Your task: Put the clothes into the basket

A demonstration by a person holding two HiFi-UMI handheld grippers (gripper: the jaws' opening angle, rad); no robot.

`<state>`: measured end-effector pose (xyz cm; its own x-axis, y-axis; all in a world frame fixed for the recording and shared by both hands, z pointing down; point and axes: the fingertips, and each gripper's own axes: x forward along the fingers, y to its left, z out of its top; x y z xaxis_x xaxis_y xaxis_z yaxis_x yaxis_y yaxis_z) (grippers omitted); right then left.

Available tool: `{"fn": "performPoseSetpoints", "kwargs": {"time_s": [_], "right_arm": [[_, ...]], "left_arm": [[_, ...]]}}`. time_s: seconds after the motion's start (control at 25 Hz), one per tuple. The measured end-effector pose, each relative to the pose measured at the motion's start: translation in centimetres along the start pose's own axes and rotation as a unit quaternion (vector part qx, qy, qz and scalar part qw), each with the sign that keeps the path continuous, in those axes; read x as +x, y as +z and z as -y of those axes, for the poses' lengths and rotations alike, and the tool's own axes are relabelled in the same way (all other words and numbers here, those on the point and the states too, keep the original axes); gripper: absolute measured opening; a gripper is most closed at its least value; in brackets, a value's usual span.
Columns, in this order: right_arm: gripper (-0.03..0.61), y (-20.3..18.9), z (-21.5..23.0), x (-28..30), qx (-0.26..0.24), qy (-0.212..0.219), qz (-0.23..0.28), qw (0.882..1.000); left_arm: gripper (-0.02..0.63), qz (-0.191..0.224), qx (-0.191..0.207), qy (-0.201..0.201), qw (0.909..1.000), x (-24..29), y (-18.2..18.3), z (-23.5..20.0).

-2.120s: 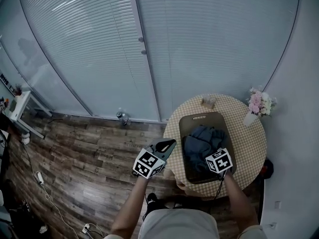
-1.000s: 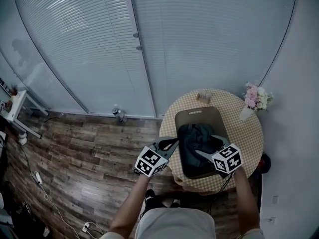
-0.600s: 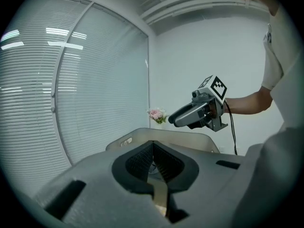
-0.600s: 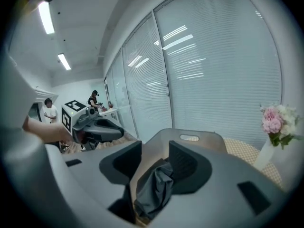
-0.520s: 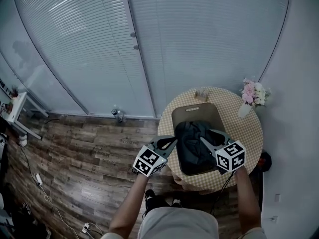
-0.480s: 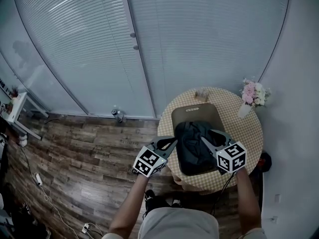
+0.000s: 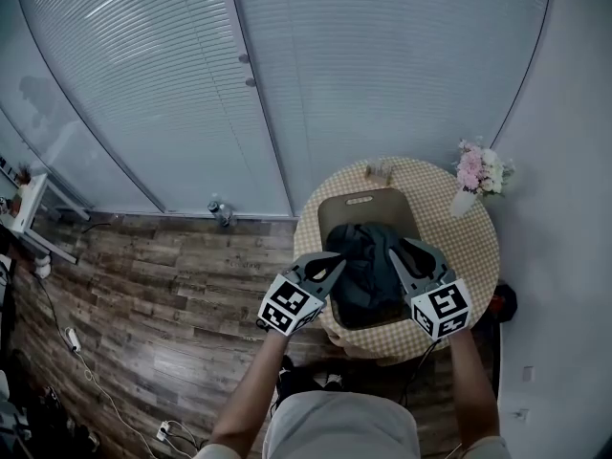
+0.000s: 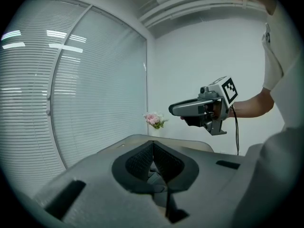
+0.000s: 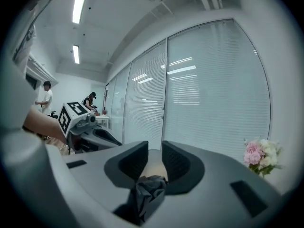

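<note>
A brown basket (image 7: 359, 200) stands on the round checked table (image 7: 470, 249), with dark clothes (image 7: 359, 261) heaped in it. My right gripper (image 7: 402, 250) hovers over the right side of the heap. Its jaws have just been closing and stand narrow. A bunch of dark cloth (image 9: 149, 190) sits gripped low between them in the right gripper view, where the gripper (image 9: 155, 148) points level. My left gripper (image 7: 331, 262) hangs over the basket's left edge. It (image 8: 152, 145) is shut, with nothing between its jaws.
A vase of pink flowers (image 7: 475, 173) stands at the table's far right edge, and a small glass object (image 7: 378, 171) sits behind the basket. Glass walls with blinds (image 7: 287, 75) curve behind the table. Wood floor (image 7: 163, 295) lies to the left.
My right gripper's jaws, wide apart a second ago, have narrowed over the clothes, and it has moved left over the heap. The left gripper has shifted slightly towards the basket.
</note>
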<state>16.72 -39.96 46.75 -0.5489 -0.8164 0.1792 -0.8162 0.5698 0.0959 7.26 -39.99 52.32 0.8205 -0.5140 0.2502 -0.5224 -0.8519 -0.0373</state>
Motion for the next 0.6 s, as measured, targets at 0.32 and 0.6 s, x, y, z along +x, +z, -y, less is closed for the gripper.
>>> {"fn": "performPoseSetpoints", "kwargs": {"time_s": [0.32, 0.6], "right_arm": [[0.087, 0.3, -0.1, -0.6, -0.013, -0.008, 0.012, 1.0], [0.067, -0.1, -0.5, -1.2, -0.021, -0.005, 0.01, 1.0]], "left_arm": [[0.012, 0.003, -0.011, -0.003, 0.9999, 0.5, 0.4, 0.4], [0.012, 0.01, -0.01, -0.007, 0.9999, 0.1, 1.2, 1.3]]}}
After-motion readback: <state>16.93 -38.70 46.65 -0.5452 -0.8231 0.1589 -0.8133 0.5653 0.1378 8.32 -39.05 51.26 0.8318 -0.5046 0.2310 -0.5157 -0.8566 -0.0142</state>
